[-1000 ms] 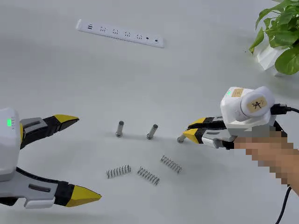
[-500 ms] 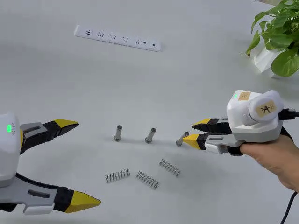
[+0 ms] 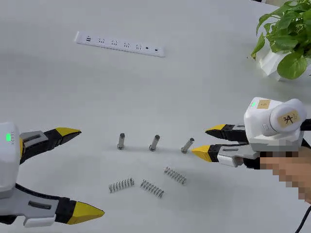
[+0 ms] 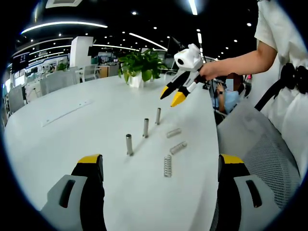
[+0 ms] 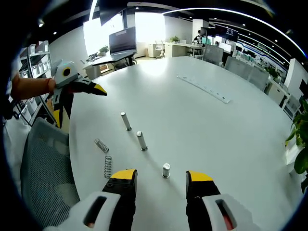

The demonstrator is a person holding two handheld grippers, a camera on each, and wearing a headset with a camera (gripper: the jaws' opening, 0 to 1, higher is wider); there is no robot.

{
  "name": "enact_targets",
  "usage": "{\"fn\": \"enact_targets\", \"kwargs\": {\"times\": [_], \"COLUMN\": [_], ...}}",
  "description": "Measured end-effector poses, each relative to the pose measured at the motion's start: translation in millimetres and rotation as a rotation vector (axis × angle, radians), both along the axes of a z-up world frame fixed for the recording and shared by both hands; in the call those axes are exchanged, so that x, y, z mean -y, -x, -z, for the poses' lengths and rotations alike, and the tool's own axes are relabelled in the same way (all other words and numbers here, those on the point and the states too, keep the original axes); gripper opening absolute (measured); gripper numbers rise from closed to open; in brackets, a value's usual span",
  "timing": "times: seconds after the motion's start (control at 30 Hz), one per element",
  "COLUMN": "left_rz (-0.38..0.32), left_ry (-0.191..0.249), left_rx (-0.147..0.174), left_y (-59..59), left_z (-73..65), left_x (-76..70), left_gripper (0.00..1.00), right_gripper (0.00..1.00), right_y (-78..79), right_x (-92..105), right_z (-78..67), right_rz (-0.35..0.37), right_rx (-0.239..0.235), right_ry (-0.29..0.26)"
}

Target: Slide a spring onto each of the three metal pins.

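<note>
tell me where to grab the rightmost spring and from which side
Probably mid-length, jaws across the coils, coming down from above with the right hand-held gripper. The rightmost spring lies flat on the table, apart from the middle spring, with both ends free.

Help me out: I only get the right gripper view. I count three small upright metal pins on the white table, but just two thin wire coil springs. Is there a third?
Observer: Yes. The head view shows three thin wire coil springs lying loose, two further left. The third spring lies nearest your yellow-tipped black right gripper.
Operator: Does my gripper show any lights?
Observer: In the head view a small green light glows on its white top, beside a tan label.
</note>
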State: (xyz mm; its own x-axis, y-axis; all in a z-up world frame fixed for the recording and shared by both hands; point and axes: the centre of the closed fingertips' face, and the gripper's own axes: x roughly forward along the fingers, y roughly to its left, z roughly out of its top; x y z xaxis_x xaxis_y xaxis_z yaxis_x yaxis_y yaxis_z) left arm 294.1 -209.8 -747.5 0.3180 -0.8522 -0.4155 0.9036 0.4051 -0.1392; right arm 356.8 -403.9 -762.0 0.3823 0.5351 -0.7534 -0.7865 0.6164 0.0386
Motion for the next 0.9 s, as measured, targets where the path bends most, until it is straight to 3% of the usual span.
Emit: {"fn": "enact_targets", "kwargs": {"times": [0.5,0.9], "left_rz": [0.012,0.023], "left_ry": [-0.015,-0.052], "left_rx": [0.000,-0.001], "left_y": [4.4,9.6], "left_z": [-2.8,-1.9], "left_x": [2.5,2.5], "left_gripper": [0.99,0.98], "right_gripper": [0.53,0.78], "right_y": [21.0,46.5], "right_x": [7.2,7.6], "right_z": [-9.3,-12.0], "right_rz": [-0.003,-0.082], "right_rx": [0.031,0.055], "right_ry": [-0.064,-0.156]}}
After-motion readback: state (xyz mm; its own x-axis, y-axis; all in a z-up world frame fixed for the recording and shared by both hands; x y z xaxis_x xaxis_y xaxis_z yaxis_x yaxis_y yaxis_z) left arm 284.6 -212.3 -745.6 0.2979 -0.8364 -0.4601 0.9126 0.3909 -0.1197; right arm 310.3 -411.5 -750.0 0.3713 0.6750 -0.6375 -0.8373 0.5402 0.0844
